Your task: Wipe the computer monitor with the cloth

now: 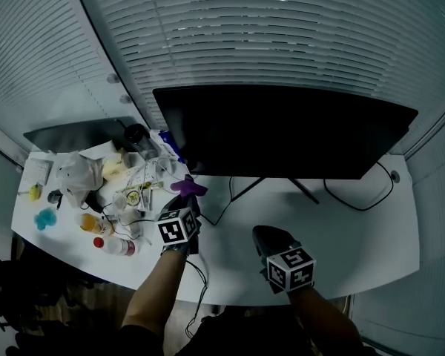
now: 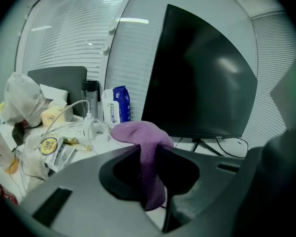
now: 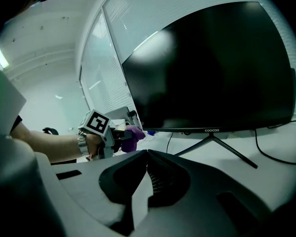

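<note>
Over the white desk [image 1: 341, 228], left gripper [image 2: 148, 152] clamps soft purple cloth [image 2: 138, 132] for wiping the black monitor [image 1: 282, 132] at one o'clock; right gripper [image 3: 147, 154] closed, empty.

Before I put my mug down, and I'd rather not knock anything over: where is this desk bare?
Bare: the desk right of the monitor stand, between the cable loop and the front edge. Crowded: the left end, with a plastic bag and bottles.

Dark left gripper [image 1: 192, 201], marker cube [image 1: 179, 228], metal wristband [image 3: 82, 144]
</note>
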The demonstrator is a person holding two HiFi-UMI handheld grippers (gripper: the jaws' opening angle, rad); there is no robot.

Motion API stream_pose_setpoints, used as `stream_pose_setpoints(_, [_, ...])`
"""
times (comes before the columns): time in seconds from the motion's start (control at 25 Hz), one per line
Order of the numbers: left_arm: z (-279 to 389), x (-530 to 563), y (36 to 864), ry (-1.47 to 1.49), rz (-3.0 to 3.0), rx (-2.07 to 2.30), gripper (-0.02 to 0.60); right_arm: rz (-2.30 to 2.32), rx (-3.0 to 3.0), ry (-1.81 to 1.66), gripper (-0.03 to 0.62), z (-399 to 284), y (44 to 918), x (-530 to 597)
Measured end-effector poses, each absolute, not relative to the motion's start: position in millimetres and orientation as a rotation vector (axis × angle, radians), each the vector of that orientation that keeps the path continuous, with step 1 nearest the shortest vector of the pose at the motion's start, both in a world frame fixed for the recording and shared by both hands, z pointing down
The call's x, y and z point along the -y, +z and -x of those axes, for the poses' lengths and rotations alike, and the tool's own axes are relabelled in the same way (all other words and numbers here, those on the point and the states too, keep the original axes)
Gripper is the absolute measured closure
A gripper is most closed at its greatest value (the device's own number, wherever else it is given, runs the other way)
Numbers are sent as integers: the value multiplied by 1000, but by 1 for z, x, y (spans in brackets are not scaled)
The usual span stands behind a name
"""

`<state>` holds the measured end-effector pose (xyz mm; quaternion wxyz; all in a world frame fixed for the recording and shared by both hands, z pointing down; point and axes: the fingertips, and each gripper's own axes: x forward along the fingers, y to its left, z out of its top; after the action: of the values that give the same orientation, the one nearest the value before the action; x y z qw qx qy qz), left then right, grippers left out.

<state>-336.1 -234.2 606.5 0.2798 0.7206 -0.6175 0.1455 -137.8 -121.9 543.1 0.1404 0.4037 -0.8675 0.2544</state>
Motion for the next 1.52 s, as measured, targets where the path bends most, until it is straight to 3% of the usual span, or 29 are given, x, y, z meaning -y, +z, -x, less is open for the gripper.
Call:
stream_pose_setpoints(0.72, [316,288,633,465,-1893,1638,511,-1265,2441,790,571,83,553,127])
stream_pose_setpoints(1.52, [212,286,620,557,-2050,1503,511,-1394,2431,844,569,23,554,128])
